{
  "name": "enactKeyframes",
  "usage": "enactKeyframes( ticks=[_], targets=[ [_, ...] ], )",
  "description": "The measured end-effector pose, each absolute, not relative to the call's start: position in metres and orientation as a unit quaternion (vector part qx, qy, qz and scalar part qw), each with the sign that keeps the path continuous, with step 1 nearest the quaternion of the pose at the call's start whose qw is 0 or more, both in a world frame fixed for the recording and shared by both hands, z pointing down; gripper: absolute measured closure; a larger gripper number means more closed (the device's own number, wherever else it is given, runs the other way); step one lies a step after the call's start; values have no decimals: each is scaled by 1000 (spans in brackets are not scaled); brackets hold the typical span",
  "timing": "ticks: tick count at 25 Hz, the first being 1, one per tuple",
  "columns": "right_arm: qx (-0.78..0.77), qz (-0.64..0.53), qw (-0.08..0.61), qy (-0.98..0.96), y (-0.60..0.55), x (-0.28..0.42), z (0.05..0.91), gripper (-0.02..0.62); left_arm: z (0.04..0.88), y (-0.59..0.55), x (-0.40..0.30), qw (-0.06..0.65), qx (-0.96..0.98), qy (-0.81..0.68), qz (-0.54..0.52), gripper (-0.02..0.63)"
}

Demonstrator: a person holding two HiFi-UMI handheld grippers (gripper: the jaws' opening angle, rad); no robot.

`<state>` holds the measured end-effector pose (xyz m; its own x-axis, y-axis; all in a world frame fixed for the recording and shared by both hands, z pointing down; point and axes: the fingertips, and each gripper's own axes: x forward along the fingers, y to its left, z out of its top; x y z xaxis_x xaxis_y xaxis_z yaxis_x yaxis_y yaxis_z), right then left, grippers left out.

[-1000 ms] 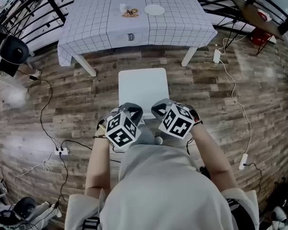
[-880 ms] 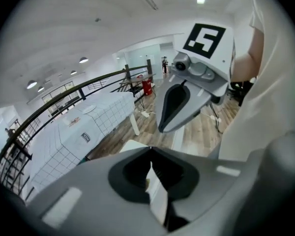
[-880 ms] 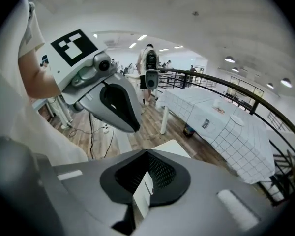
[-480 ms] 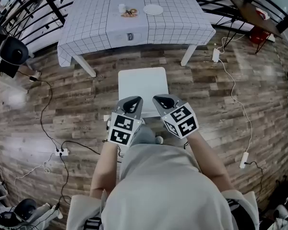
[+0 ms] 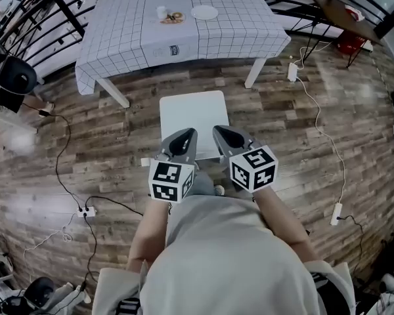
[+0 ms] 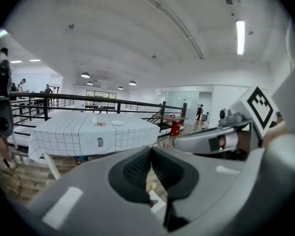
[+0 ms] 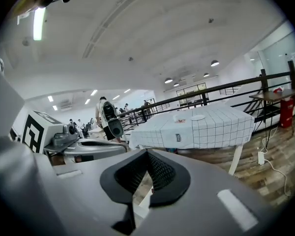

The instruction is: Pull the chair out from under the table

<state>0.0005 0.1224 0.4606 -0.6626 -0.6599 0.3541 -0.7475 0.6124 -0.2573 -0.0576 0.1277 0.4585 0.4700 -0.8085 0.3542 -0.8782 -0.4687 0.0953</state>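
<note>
The white chair point(image 5: 194, 113) stands on the wooden floor, out from the table point(image 5: 118, 38) with the checked cloth, a strip of floor between them. Both grippers hang side by side over the seat's near edge. My left gripper point(image 5: 184, 136) is shut with nothing between its pads. My right gripper point(image 5: 221, 133) is shut and empty too. In the left gripper view the closed jaws point(image 6: 150, 173) point toward the table point(image 6: 69, 136), with the right gripper point(image 6: 211, 139) beside them. The right gripper view shows its closed jaws point(image 7: 146, 173) and the table point(image 7: 211, 129) ahead.
A plate point(image 5: 204, 12), a cup point(image 5: 161, 12) and a small item sit on the table. Cables and power strips point(image 5: 85, 211) trail over the floor on both sides. Black railings point(image 5: 39, 12) run behind the table. A side table with a red object point(image 5: 350, 38) stands far right.
Both grippers have rolled so their marker cubes face upward, and they have lifted a little over the seat's near edge. The chair has stayed where it was.
</note>
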Motion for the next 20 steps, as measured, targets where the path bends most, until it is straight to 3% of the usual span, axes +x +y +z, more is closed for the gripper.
enactKeyframes(
  ticks=[20],
  targets=[
    [416,157,94,-891,128,-8,445,598,445,128,-64,128,847,-506,101,595]
  ],
)
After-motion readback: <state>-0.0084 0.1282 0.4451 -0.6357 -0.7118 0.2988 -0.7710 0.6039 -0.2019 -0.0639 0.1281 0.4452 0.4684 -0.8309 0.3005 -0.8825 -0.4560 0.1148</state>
